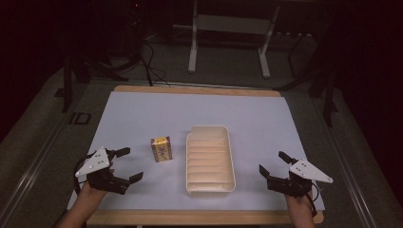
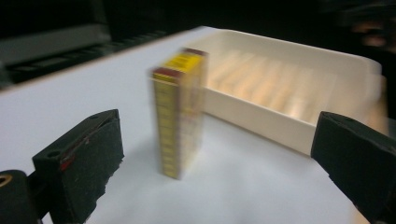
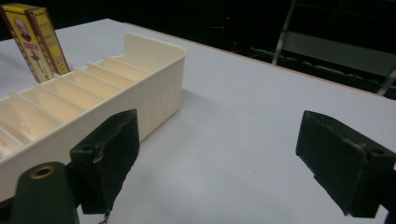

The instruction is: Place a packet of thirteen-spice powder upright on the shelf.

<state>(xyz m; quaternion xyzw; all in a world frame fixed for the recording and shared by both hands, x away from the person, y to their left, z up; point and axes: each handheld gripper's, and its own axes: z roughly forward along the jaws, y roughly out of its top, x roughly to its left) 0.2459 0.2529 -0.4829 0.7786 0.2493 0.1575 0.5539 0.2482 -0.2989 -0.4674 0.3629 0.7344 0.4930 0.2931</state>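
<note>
Resting near the front edge of the worktop (image 1: 142, 109), the left hand-held gripper (image 1: 128, 165) and the right hand-held gripper (image 1: 272, 162) both stand with their jaws spread wide and nothing between them; the jaws are blocky, matt black, with rough pads, and each gripper carries a flat grey three-cornered plate on top. The worktop itself is a smooth, pale, matt sheet over a wooden board whose edge shows at front and back. Just ahead of the left hand-held gripper, and apart from it, stands the small box (image 1: 161, 148), a slim cardboard carton printed in yellow with dark red bands and a figure on its broad face. It stands upright on its small end, long axis vertical, with its narrow side toward the left gripper and its broad printed face toward the front of the worktop. Just beside it, on its right and not touching, lies the tray (image 1: 227, 142), a cream plastic oblong with rounded corners, a raised rim and thin cross ribs dividing it into narrow slots; its long axis runs front to back.
</note>
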